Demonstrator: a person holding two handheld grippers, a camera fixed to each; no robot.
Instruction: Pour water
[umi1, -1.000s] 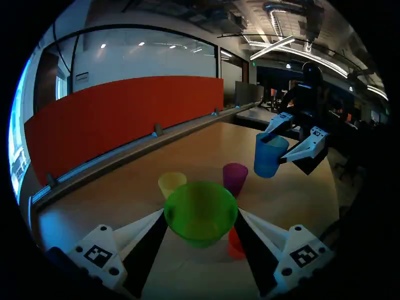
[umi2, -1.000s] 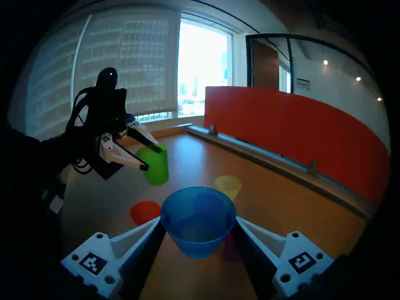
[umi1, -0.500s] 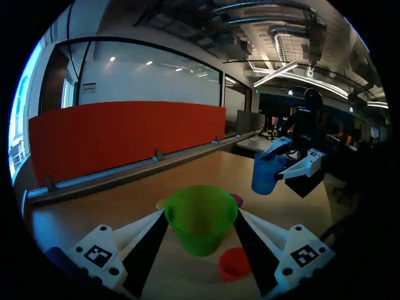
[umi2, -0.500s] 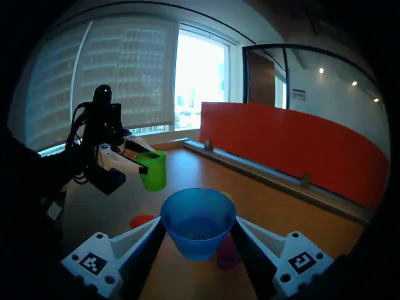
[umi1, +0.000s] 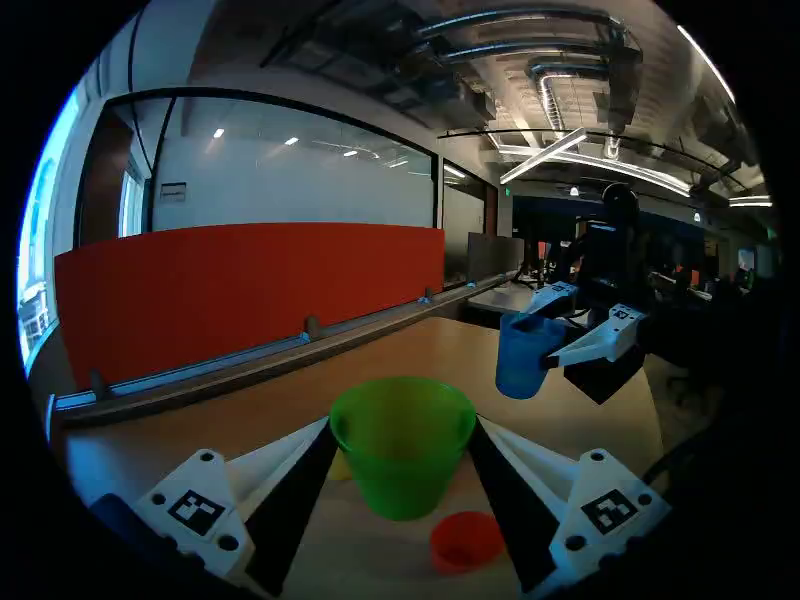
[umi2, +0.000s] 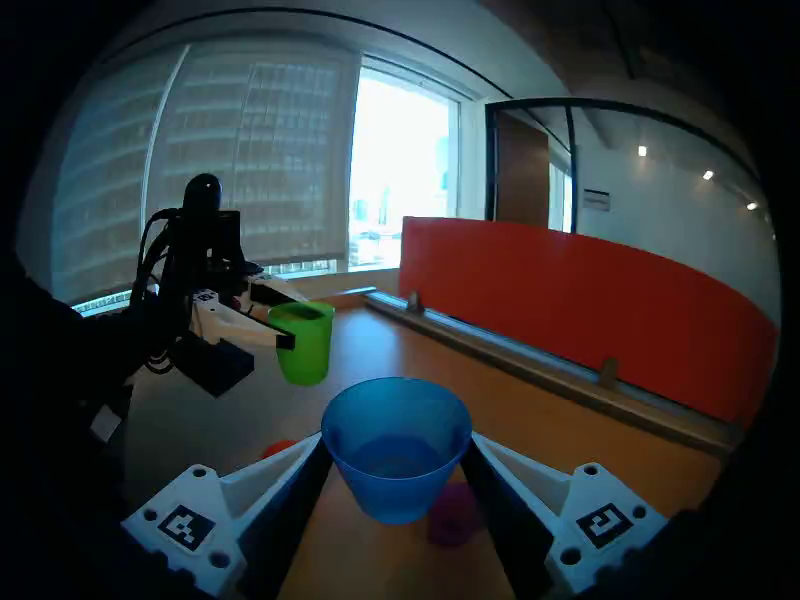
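Note:
My left gripper (umi1: 402, 455) is shut on an upright green cup (umi1: 403, 440), held above the wooden table (umi1: 440, 350). Across from it my right gripper (umi1: 565, 335) holds a blue cup (umi1: 520, 352) in the air. In the right gripper view the right gripper (umi2: 397, 455) is shut on that blue cup (umi2: 396, 445), which has some water in its bottom. The left gripper (umi2: 262, 325) with the green cup (umi2: 304, 342) hangs at the left. Down on the table are an orange cup (umi1: 466, 541), a purple cup (umi2: 453, 514) and a yellow cup (umi1: 341, 466), partly hidden.
A red partition (umi1: 250, 285) with a metal rail (umi1: 260, 358) runs along the table's far edge. Bright windows (umi2: 400, 170) stand behind the left gripper. A person's dark sleeve (umi2: 60, 370) is at the left of the right gripper view.
Both grippers have risen with their cups; the cups on the table have dropped lower in both views. The two held cups stay upright.

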